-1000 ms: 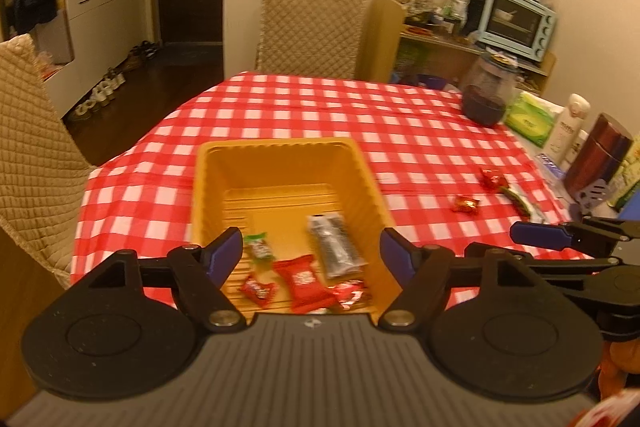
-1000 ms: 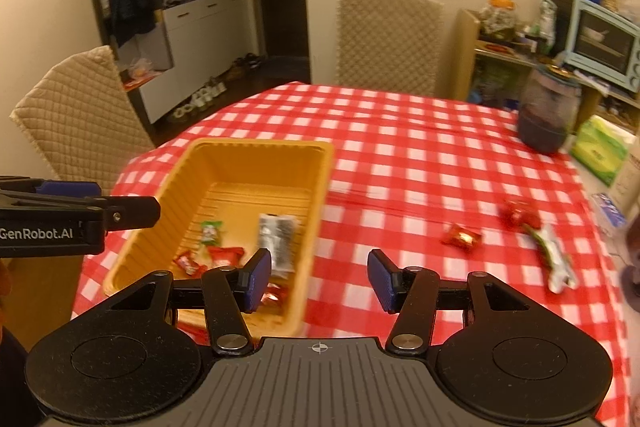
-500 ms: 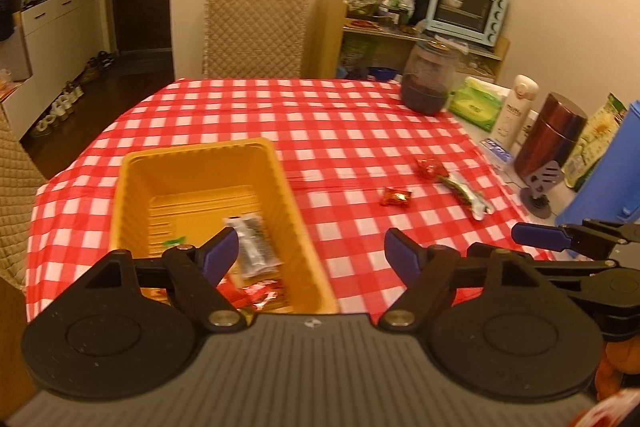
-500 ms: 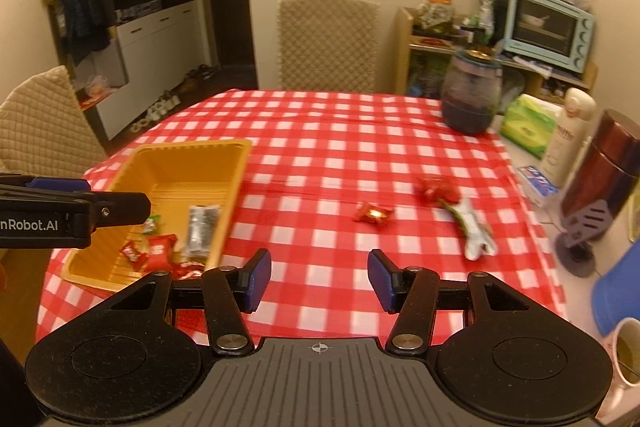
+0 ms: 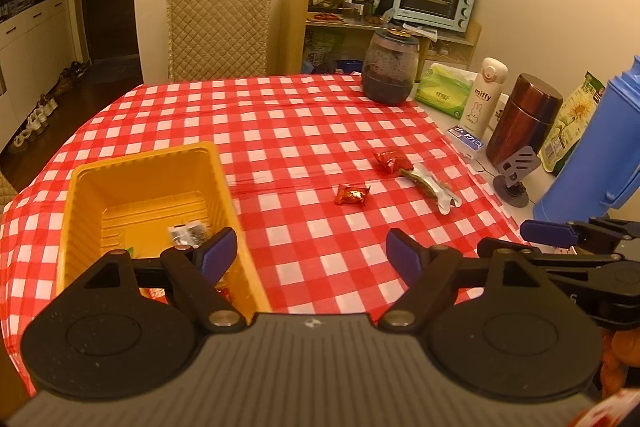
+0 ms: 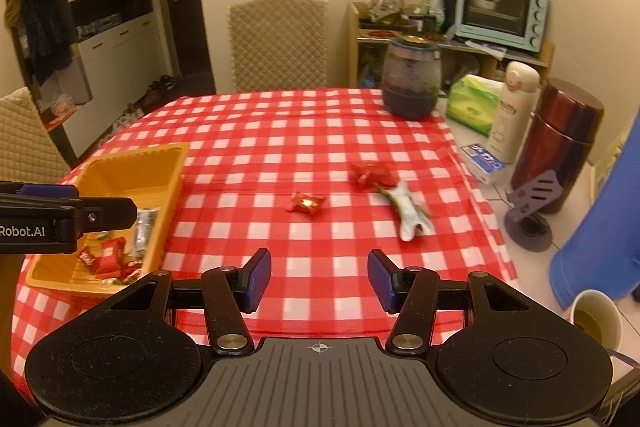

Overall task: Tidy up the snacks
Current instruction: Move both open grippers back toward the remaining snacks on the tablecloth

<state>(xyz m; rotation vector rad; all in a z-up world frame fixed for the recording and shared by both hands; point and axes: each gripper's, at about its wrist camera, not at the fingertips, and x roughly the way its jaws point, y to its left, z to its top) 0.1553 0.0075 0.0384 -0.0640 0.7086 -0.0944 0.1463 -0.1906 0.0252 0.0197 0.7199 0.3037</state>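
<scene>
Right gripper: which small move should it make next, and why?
Probably forward and down to the small red candy. The right gripper is open and empty, that candy lies nearest ahead of it on the tablecloth, still outside the yellow tray.

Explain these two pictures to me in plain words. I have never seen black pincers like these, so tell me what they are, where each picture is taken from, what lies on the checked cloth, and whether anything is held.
There is no robot here. A person holds a two-finger gripper in each hand, and each carries a wide-angle camera looking forward along its fingers. One picture comes from the left gripper, the other from the right gripper; each also catches the other tool at its edge.

On the red-and-white checked tablecloth stands a yellow plastic tray with several wrapped snacks already in it. Still loose on the cloth are a small red foil candy, a crumpled red wrapper and a long green-and-white packet. A dark glass jar stands farther back.

Nothing is held: both grippers are open and empty, with only cloth showing between their blue pads.
</scene>
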